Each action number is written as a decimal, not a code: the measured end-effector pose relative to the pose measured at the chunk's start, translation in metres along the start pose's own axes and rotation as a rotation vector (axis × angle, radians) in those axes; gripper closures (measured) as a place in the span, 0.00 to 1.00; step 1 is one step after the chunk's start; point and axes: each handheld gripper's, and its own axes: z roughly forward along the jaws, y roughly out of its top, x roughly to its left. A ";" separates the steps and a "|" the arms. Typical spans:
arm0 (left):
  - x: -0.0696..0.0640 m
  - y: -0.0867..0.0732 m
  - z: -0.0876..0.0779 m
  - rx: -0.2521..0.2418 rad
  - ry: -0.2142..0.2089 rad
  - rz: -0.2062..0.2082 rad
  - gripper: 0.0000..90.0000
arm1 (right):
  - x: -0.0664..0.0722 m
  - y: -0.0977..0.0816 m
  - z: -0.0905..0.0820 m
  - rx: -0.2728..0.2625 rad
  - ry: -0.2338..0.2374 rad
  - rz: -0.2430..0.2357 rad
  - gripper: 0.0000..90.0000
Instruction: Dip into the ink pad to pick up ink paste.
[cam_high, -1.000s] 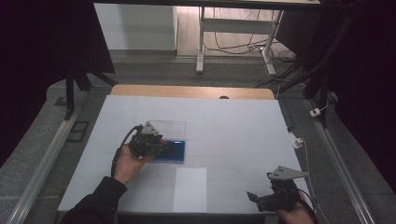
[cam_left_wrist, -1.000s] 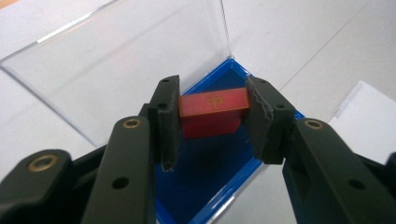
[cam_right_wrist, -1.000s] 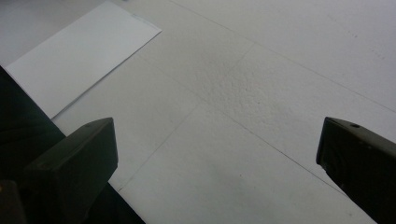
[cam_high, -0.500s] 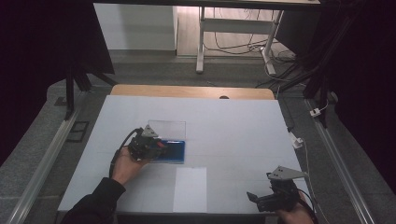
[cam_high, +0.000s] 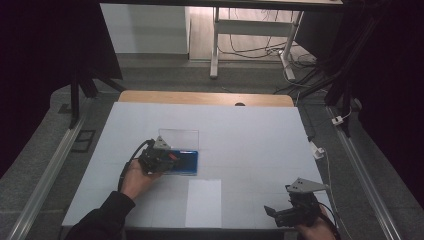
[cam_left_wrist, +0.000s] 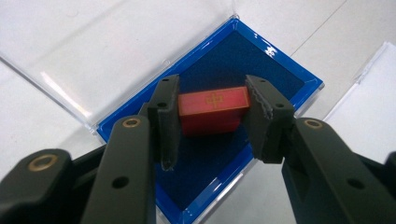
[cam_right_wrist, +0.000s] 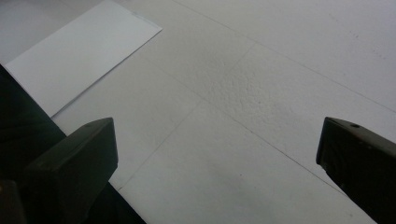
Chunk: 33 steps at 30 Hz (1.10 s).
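One red block (cam_left_wrist: 213, 110) in left tongs (cam_left_wrist: 212, 122), one blue case (cam_left_wrist: 280, 70), one paper sheet (cam_high: 203, 202)

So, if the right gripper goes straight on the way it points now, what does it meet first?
Probably the bare white table: the right gripper stands open and tilts down toward it. The white sheet lies off to one side.

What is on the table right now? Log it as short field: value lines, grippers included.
held item: red block
left gripper: shut on the red block, above the blue tray
tray lid: clear lid, open, lying flat beside the tray
right gripper: open, holding nothing, over bare table
other item: white sheet near the table's front edge
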 end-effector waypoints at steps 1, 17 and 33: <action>0.000 0.000 0.000 0.001 0.001 -0.004 0.65 | 0.000 0.000 0.000 0.002 0.000 0.000 0.00; 0.001 -0.003 0.001 -0.008 -0.009 -0.024 0.66 | 0.000 0.000 0.001 0.007 -0.001 -0.003 0.00; -0.011 0.005 0.002 0.026 0.064 0.027 0.65 | 0.000 0.000 0.000 0.004 0.001 -0.005 0.00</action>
